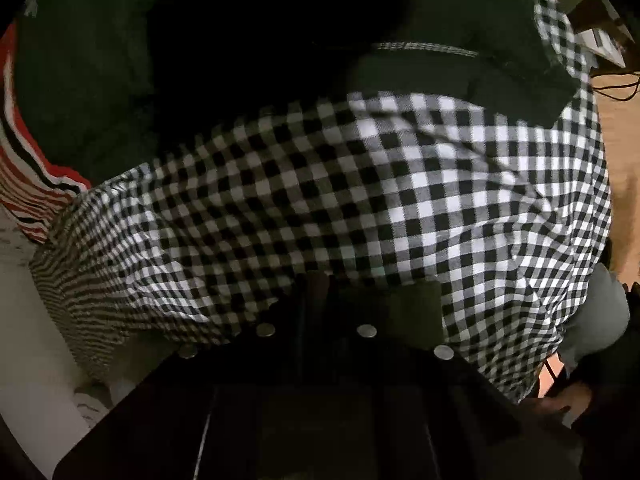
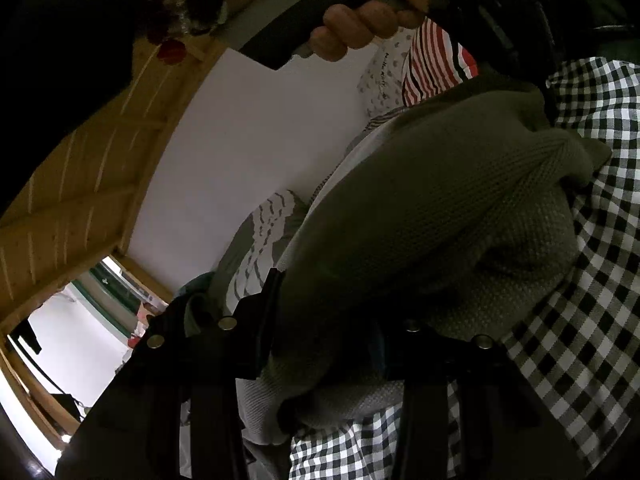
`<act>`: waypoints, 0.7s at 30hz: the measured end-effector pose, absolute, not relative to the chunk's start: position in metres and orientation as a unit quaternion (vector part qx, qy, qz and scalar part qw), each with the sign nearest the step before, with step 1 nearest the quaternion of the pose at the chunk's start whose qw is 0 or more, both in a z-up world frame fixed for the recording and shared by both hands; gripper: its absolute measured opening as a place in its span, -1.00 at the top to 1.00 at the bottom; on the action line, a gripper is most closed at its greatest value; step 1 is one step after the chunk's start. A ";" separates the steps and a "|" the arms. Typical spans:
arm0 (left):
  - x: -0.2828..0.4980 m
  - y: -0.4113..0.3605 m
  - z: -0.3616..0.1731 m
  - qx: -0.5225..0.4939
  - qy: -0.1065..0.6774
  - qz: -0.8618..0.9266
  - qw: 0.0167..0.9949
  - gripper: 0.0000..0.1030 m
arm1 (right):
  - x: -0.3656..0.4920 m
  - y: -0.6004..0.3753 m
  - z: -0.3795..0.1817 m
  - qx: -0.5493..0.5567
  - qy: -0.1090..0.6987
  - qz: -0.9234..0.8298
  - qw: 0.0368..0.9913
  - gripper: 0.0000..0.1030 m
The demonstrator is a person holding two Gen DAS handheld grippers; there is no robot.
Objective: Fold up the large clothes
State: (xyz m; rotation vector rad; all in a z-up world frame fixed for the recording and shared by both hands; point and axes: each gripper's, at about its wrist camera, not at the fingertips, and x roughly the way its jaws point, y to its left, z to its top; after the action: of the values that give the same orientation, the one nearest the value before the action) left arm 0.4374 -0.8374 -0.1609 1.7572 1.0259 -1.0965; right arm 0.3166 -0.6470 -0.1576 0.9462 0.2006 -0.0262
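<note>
checked black-and-white garment (image 1: 360, 200) is seen filling the left wrist view from 8 o'clock to 3 o'clock, pressed close against the lens, with dark green knit fabric (image 1: 100, 80) lying over it toward 12 o'clock. a red, white and black striped cloth (image 1: 24, 176) is seen at 9 o'clock beside the checked garment. the left hand-held gripper (image 1: 320, 300) is buried at 6 o'clock under the checked cloth, its fingers hidden by fabric, so it cannot be told whether it is closed or parted; a fold of green cloth is seen lying just at its tip. in the right wrist view the green knit (image 2: 440, 208) is bunched between the two fingers of the right hand-held gripper (image 2: 336, 320), which are held narrow on the bundle, one finger (image 2: 256, 312) toward 7 o'clock and the other toward 5 o'clock. the checked garment (image 2: 592, 240) is spread under and beside the knit from 2 o'clock to 6 o'clock. the striped cloth (image 2: 432, 64) is seen at 1 o'clock, and a bare hand (image 2: 360, 28) is wrapped round a dark handle at 12 o'clock. a white wall (image 2: 248, 152) and wooden slats (image 2: 80, 184) are seen toward 9 o'clock.
</note>
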 end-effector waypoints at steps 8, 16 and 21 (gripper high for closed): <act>0.418 -0.842 -0.101 0.686 0.354 -0.445 0.454 0.86 | 0.314 -0.648 -0.156 0.449 0.096 -0.016 0.888 0.23; 0.404 -0.816 -0.019 0.663 0.306 -0.449 0.516 0.86 | 0.312 -0.648 -0.153 0.440 0.101 -0.024 0.892 0.23; 0.420 -0.780 0.034 0.642 0.272 -0.441 0.565 0.86 | 0.310 -0.647 -0.148 0.429 0.101 -0.030 0.897 0.23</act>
State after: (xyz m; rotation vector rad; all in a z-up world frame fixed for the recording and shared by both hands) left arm 0.4204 -0.7796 0.0344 1.5101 0.6393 -1.0383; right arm 0.3097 -0.6467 -0.1484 0.8879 0.2099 -0.0619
